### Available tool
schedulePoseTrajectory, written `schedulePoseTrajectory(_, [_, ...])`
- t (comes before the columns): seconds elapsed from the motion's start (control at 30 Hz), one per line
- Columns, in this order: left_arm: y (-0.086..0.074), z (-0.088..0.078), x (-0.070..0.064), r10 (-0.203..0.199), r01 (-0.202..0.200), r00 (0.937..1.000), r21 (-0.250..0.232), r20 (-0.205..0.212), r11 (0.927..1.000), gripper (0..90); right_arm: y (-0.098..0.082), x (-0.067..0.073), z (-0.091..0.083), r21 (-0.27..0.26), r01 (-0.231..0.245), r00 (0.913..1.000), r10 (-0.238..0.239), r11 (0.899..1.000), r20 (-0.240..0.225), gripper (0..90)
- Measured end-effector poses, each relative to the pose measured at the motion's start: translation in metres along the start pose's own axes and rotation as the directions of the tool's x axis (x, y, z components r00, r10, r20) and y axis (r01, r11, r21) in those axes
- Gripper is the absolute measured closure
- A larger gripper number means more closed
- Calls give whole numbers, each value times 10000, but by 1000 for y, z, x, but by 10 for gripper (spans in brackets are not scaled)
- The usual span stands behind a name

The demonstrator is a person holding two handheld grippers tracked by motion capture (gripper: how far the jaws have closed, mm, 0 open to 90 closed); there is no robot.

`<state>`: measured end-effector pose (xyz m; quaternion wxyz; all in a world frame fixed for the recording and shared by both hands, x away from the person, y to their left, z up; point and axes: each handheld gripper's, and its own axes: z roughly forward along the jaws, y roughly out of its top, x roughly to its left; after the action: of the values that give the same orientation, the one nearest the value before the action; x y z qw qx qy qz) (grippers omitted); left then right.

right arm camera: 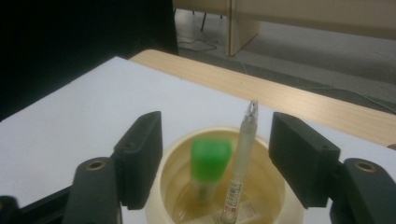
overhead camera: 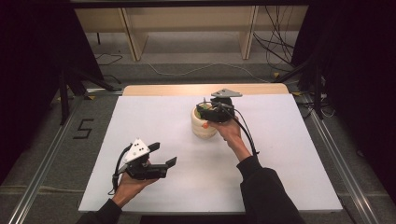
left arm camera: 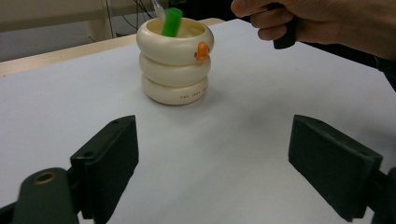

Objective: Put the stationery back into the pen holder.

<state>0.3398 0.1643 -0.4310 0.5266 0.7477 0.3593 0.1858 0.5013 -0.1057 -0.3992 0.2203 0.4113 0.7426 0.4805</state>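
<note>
A cream ringed cup [overhead camera: 204,125] with a small orange duck stands on the white table top [overhead camera: 280,154], right of centre toward the back. A green-capped marker [right arm camera: 210,158] and a clear pen [right arm camera: 241,154] stand in the cup [right arm camera: 271,186]. My right gripper [right arm camera: 215,135] hangs directly over the cup's mouth, jaws open, with the pen's tip rising between them untouched. In the high view, my right gripper [overhead camera: 208,112] covers the cup's rim. My left gripper [overhead camera: 164,154] rests open near the front left and holds nothing. It faces the cup [left arm camera: 175,60] and marker [left arm camera: 171,22].
The wooden table edge [overhead camera: 201,88] runs behind the white top. Past it are shelf legs and loose cables on the floor [overhead camera: 196,70]. Metal rails flank the table on both sides. The right hand [left arm camera: 327,23] reaches in over the cup.
</note>
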Motion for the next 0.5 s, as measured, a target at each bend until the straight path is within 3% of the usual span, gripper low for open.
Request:
schedulePoseTrajectory(0.17, [0,0,0,10,-10,10000,15,-1,10000,157,5,-2,-14,-74,142,9998,-143,9999,-171,276])
schedulePoseTrajectory(0.5, [0,-1,1,-30,30,10000,54,-17,10000,157,12,-2,-41,-228,492,9981,-500,9985,-368,238])
